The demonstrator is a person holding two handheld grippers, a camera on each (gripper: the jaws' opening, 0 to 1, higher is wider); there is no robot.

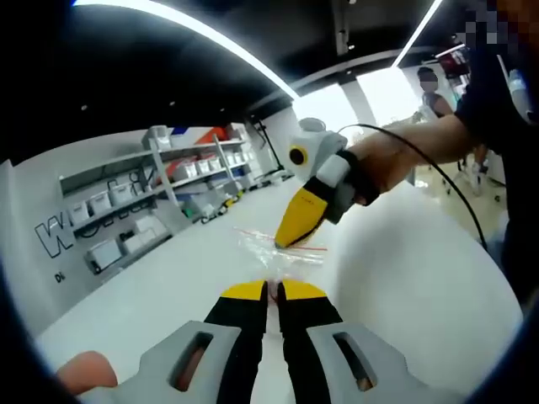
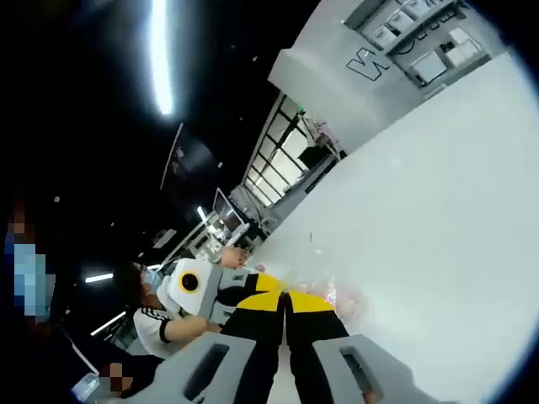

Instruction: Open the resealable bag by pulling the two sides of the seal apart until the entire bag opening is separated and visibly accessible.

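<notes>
A clear resealable bag point(image 1: 285, 259) with a thin red seal line hangs crumpled just above the white table point(image 1: 404, 278). In the left gripper view my left gripper point(image 1: 273, 290) is shut on the bag's near edge, its yellow tips close together. My right gripper point(image 1: 285, 242) comes in from the upper right in a person's hand point(image 1: 383, 164), its yellow tip pinched on the far side of the bag. In the right gripper view my right gripper point(image 2: 286, 300) is shut at the bag point(image 2: 341, 301), with the left gripper point(image 2: 263, 283) pressed close beside it. The bag's opening is hidden between the jaws.
Shelves point(image 1: 143, 202) with white boxes line the far wall beyond the table. A person point(image 1: 434, 97) stands at the back right. A cable point(image 1: 455, 194) trails from the right gripper. In the right gripper view, wide bare table point(image 2: 438, 194) spreads to the right.
</notes>
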